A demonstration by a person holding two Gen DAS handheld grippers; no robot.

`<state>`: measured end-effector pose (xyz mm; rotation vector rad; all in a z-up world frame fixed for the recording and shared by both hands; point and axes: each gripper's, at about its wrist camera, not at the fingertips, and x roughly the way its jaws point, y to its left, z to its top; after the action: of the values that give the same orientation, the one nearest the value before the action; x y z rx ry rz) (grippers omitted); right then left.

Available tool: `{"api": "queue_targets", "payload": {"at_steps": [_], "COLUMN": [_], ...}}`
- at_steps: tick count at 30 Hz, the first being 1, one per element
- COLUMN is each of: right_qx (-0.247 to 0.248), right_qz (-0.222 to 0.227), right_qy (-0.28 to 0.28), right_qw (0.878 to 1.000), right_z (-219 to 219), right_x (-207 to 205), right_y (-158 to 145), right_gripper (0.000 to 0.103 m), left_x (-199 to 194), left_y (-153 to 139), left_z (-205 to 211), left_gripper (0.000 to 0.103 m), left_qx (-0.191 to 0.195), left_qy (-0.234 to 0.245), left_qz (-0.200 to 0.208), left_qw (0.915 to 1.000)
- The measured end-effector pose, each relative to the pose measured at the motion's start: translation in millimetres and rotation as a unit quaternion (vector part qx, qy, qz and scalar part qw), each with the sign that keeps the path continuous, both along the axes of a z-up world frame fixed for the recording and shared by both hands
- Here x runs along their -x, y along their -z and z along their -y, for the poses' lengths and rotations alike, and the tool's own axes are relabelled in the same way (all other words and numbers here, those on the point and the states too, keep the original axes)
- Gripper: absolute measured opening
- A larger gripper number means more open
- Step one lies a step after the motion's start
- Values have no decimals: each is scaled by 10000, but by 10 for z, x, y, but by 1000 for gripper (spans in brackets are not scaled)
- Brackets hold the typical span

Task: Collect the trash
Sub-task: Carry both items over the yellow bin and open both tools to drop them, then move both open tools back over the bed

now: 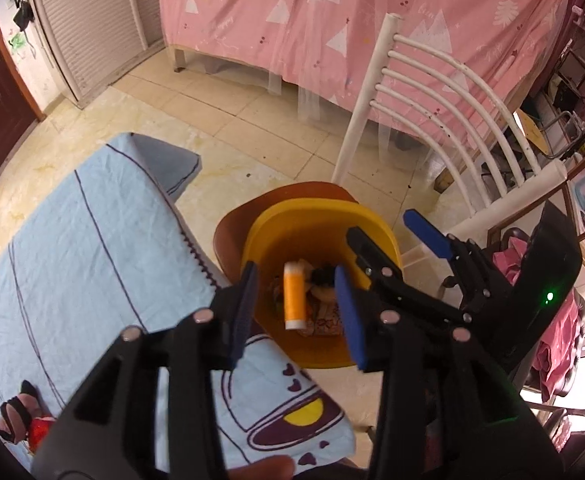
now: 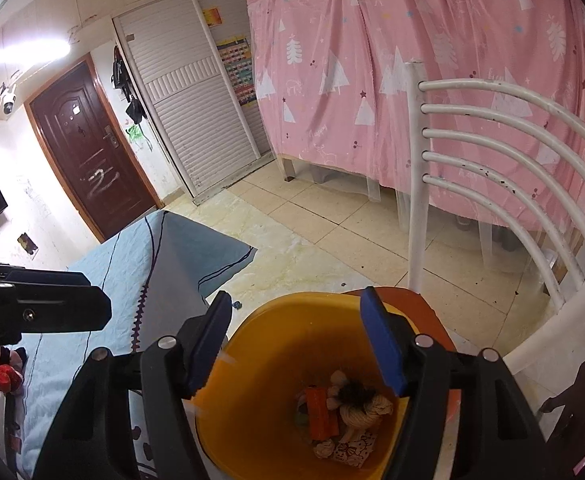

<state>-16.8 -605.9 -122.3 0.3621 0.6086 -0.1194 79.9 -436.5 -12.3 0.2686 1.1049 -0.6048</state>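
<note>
The left gripper points down into a yellow bin. Its two blue pads stand partly apart, and they hold nothing. Between them, in the left wrist view, you can see an orange spool of thread with white ends. It is blurry and it touches neither pad. It shows in front of the pile of trash in the bin. I cannot tell if it is lying on the pile or in the air. The spool is at about 12 o'clock from the gap between the pads, just past the tips.

The right gripper also points into the bin. Its pads stand wide apart and are empty too. In the right wrist view the pile of trash is at about 5 o'clock from the gap, low down on the floor of the bin. In it I can see an orange wrapper, a ball of pale string, something dark and fuzzy and a bit of printed paper.

The bin stands on the brown seat of a white chair. At about 9 o'clock from the bin is a table with a light blue cloth. More small things, red and pink, lie on the cloth at about 8 o'clock, well apart from both grippers. A pink curtain hangs at 12 o'clock, behind the chair.
</note>
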Motion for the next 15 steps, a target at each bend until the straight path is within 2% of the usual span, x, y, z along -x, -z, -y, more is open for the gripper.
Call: {"api": "queue_targets", "payload": {"at_steps": [2, 10, 15], "right_qx": [-25, -120, -41], "right_qz": [22, 69, 153], "right_qy": [42, -80, -317], "right_qw": [10000, 9999, 9994], "right_z": [25, -24, -219], "right_x": [-2, -32, -58], "right_y": [-19, -84, -204], "right_gripper": [61, 61, 61], "left_x": [-2, 16, 25], "left_y": [-13, -159, -304], "left_z": [-13, -274, -604], "left_gripper": [43, 44, 44], "left_qx": [3, 76, 225], "left_qy": [-49, -194, -360], "left_qz": [23, 140, 236], "left_qw": [10000, 9997, 9988]}}
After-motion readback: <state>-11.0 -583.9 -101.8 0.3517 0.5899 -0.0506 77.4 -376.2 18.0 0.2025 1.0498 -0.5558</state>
